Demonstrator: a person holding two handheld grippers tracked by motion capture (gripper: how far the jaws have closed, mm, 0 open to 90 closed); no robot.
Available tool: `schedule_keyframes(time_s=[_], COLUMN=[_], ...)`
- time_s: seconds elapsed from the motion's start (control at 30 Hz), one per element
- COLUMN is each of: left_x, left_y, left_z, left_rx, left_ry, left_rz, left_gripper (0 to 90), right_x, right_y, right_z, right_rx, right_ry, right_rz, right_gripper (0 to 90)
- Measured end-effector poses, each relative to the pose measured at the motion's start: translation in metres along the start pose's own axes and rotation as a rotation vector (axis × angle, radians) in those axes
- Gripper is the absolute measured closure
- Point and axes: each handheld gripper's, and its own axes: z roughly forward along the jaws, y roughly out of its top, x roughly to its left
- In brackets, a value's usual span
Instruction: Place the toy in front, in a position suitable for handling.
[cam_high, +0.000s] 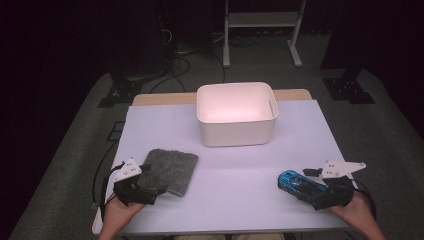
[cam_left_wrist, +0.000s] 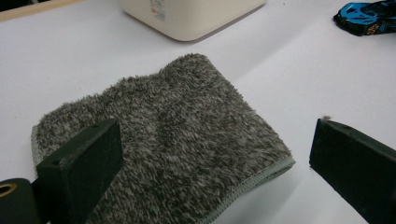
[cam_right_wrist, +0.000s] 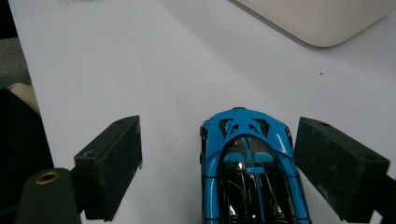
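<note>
Between the wide-open jaws of the right gripper (cam_right_wrist: 218, 165) a blue toy car (cam_right_wrist: 250, 163) is framed, ungripped, on the table. A grey towel (cam_left_wrist: 163, 140) is straddled by the open left gripper (cam_left_wrist: 212, 163), also unheld. Ahead of both, the white bin (cam_high: 236, 114) appears empty, so nothing is judged stowed yet.

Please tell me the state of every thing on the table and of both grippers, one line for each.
Grey towel: folded, flat on the table.
Blue toy car: upright, between the right jaws, ungripped.
White bin: upright, empty.
Left gripper: open over the towel.
Right gripper: open.

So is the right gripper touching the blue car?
Cannot tell. In the right gripper view the car sits between the open right gripper jaws, hard against one; no plain gap or contact.
</note>
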Motion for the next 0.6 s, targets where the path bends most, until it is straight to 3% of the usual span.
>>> schedule_keyframes(time_s=[0.2,0.6], left_x=[0.0006,-0.004], left_y=[0.0003,-0.0002], left_z=[-0.001,0.0013], left_rx=[-0.001,0.03], left_ry=[0.007,0.0], left_rz=[-0.004,0.029], left_gripper=[2.0,2.0], right_x=[-0.0002,0.0028], right_y=[0.001,0.0037], right_z=[-0.0002,0.0077], right_rx=[-0.004,0.037], right_ry=[0.008,0.011], right_rz=[0.003,-0.021], right_gripper=[14.4,14.3])
